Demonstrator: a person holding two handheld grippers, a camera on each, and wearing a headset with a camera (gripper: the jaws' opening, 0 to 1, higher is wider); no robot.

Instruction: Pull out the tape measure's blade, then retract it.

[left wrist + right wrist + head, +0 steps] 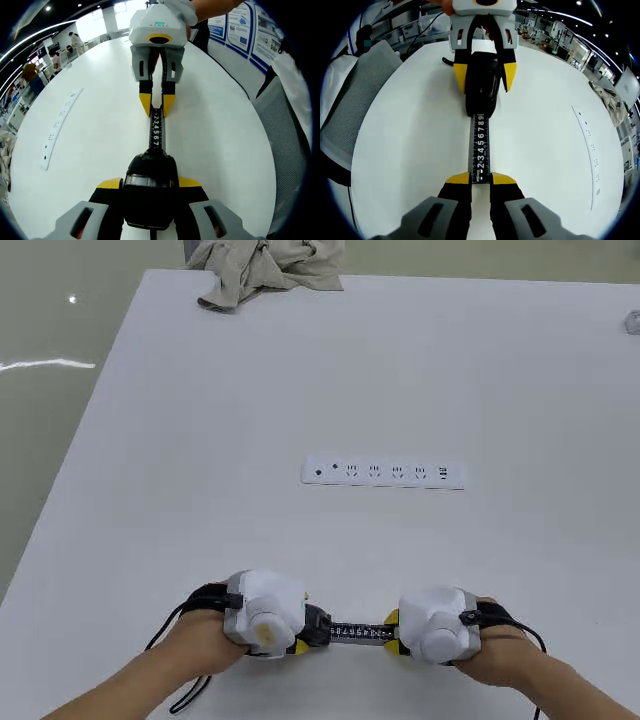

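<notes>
The black tape measure case [150, 187] is clamped between the yellow-tipped fingers of my left gripper [150, 184], which is shut on it. Its blade [480, 145], printed with numbers, runs out a short way to my right gripper [480, 178], which is shut on the blade's end. In the head view the left gripper [302, 630] and right gripper [392, 632] face each other near the table's front edge, with the short blade [357, 631] stretched between them. The case [481, 87] sits straight ahead in the right gripper view.
A white power strip [384, 473] lies on the white table [350, 380] beyond the grippers. Crumpled beige cloth [265, 267] rests at the far edge. A grey chair [287, 135] stands beside the table, and black cables trail from both grippers.
</notes>
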